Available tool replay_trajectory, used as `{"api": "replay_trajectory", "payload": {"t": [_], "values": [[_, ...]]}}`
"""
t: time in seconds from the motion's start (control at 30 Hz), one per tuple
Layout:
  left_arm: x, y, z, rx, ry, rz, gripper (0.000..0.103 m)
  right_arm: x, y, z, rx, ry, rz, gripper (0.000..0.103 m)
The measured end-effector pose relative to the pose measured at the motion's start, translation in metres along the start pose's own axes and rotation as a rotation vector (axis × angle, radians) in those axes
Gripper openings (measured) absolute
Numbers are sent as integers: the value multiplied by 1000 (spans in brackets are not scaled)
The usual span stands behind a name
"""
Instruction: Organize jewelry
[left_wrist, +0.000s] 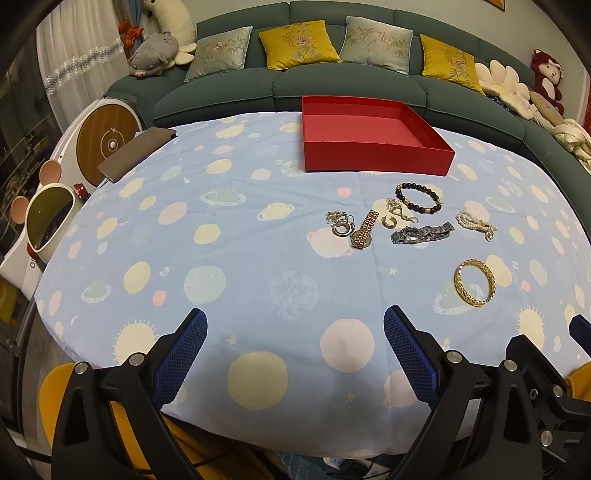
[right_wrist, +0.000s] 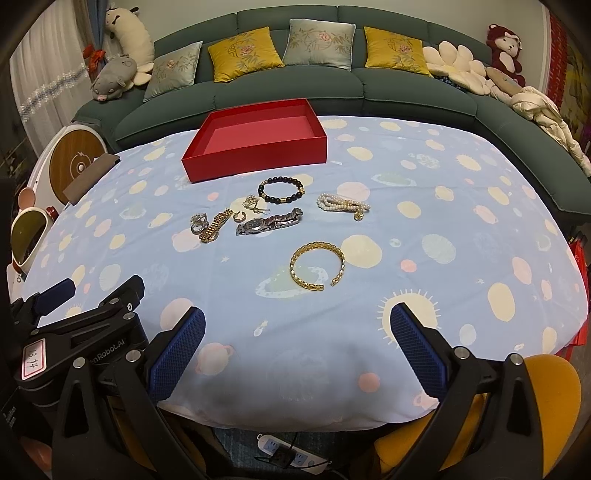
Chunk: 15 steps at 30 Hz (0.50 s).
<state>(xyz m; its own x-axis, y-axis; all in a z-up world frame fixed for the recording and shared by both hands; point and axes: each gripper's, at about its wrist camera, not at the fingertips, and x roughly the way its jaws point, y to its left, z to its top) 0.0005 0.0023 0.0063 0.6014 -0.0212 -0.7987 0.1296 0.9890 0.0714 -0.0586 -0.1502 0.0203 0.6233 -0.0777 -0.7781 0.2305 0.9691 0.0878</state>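
**Both hand-held grippers wide and empty at the near edge of the desk**

Left hand-held gripper (left_wrist: 295, 354) hangs over the near edge of the desk (left_wrist: 221, 240), its blue-padded fingers (left_wrist: 181, 354) spread wide with nothing between them. Right hand-held gripper (right_wrist: 297, 354) sits just beside it at the same edge, equally wide and empty; part of its black frame shows at the lower right of the left wrist view.

A pale blue cloth printed with planets and suns covers the desk. Toward the far side stands an open red box (left_wrist: 373, 155), its inside bare. In front of the box lies the jewelry, all of it on the cloth and none in the box. Nearest the box is a dark beaded bracelet (left_wrist: 418, 198) with gold spacers. Beside it, to the right, a pearl bracelet (left_wrist: 474, 223) lies bunched. A silver wristwatch (left_wrist: 421, 233) lies flat in the middle of the group, and a gold wristwatch (left_wrist: 364, 230) lies to its left, with a small gold ring (left_wrist: 389, 220) between them. A cluster of silver pieces (left_wrist: 340, 223) touches the gold wristwatch on its left; what each piece is cannot be told. A gold open bangle (right_wrist: 317, 266) lies apart from the rest, closest to the right hand-held gripper.

Behind the desk runs a dark green sofa (right_wrist: 406, 88) with cushions and plush toys.
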Motion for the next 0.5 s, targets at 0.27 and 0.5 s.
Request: {"api": "replay_trajectory", "payload": {"t": [0.27, 0.5], "values": [[-1, -2, 0, 8, -8, 8, 94, 3, 0, -1, 8, 4, 0, 98], [-1, -2, 1, 3, -6, 8, 94, 3, 0, -1, 6, 3, -1, 98]]}}
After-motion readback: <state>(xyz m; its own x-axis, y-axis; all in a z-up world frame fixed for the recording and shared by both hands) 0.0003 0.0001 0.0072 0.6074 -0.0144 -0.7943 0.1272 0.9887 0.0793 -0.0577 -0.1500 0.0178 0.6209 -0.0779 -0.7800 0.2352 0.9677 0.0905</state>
